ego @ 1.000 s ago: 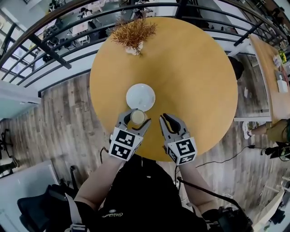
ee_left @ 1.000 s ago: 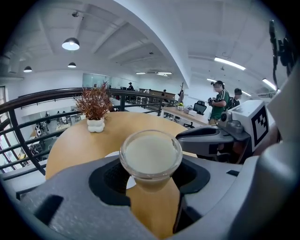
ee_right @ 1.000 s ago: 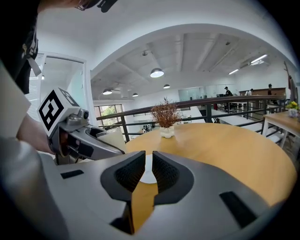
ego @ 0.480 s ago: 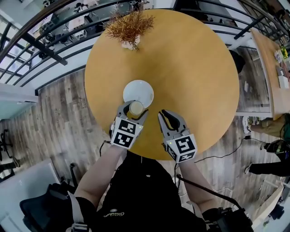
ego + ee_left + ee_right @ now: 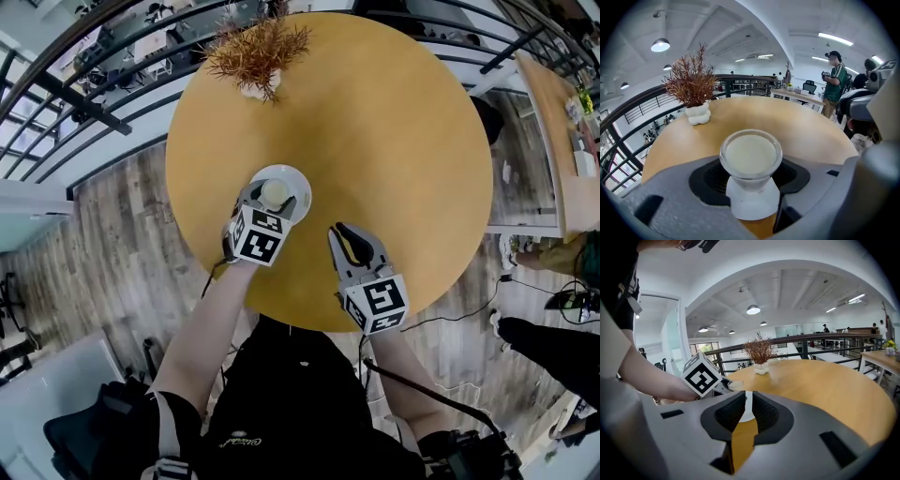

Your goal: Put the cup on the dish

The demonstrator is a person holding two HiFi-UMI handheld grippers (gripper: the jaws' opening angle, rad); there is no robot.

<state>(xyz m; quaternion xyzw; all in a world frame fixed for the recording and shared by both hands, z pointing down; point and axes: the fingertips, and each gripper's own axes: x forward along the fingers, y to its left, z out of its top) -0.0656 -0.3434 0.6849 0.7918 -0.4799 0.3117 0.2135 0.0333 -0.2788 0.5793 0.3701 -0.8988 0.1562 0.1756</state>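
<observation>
A small clear cup point(image 5: 274, 194) of milky liquid is gripped at its sides by my left gripper point(image 5: 272, 195), over the white dish point(image 5: 298, 178) on the round wooden table point(image 5: 394, 122). In the left gripper view the cup point(image 5: 751, 157) fills the space between the jaws, and the dish point(image 5: 752, 206) shows white right below it. Whether the cup's base touches the dish I cannot tell. My right gripper point(image 5: 352, 232) hovers over the table's near part, right of the dish, with only a thin slit between its pads and nothing in them. Its view shows the cup point(image 5: 736, 385) and dish point(image 5: 746, 411) ahead.
A dried reddish plant in a white pot point(image 5: 253, 47) stands at the table's far edge. A dark railing point(image 5: 112, 103) runs behind the table. Another wooden table point(image 5: 562, 122) is at the right. A person point(image 5: 834, 89) stands in the background.
My left gripper has carried the cup forward and down, from the near side of the dish to over it. The right gripper has barely moved.
</observation>
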